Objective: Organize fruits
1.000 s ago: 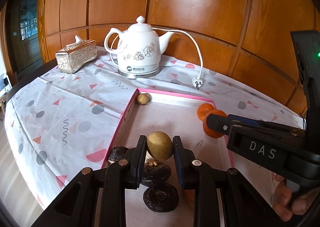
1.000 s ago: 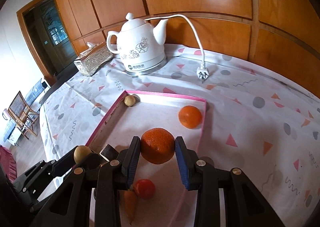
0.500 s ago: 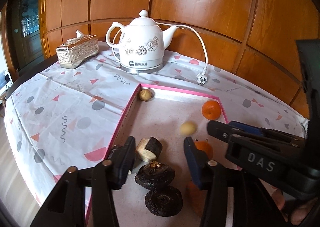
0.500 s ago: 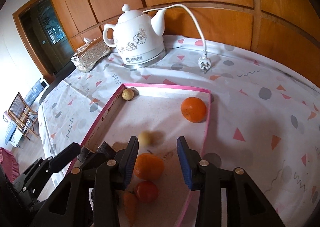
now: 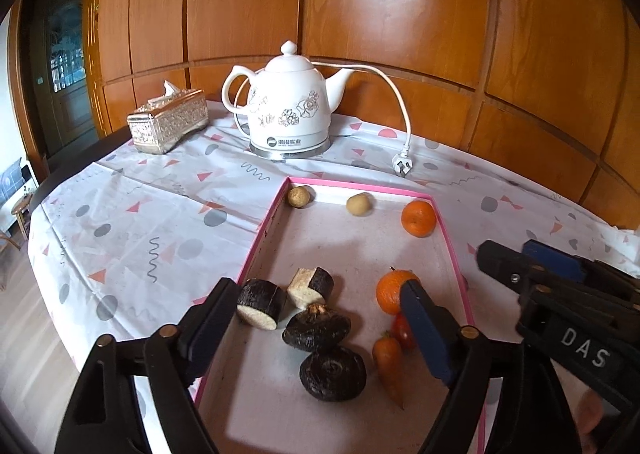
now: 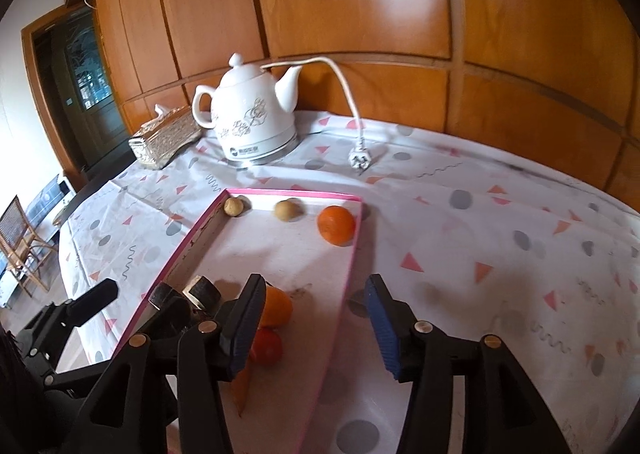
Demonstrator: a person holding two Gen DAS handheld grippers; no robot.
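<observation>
A pink-rimmed tray holds the fruits. Two tan round fruits lie at its far end, with an orange in the far right corner. A second orange, a tomato and a carrot lie near its right side. Dark cut root pieces sit by the near left. My left gripper hangs above them, jaws opening and pressing on nothing. My right gripper straddles the tray's right rim, jaws opening, nothing held.
A white electric kettle with its loose cord and plug stands behind the tray. A silver tissue box sits at the back left. Wood panelling closes the far side. The patterned cloth ends at the table's left edge.
The left gripper let go of a tan fruit, which rolled to the tray's far end. The right let go of an orange, now lying in the tray. Both jaws spread and drew back.
</observation>
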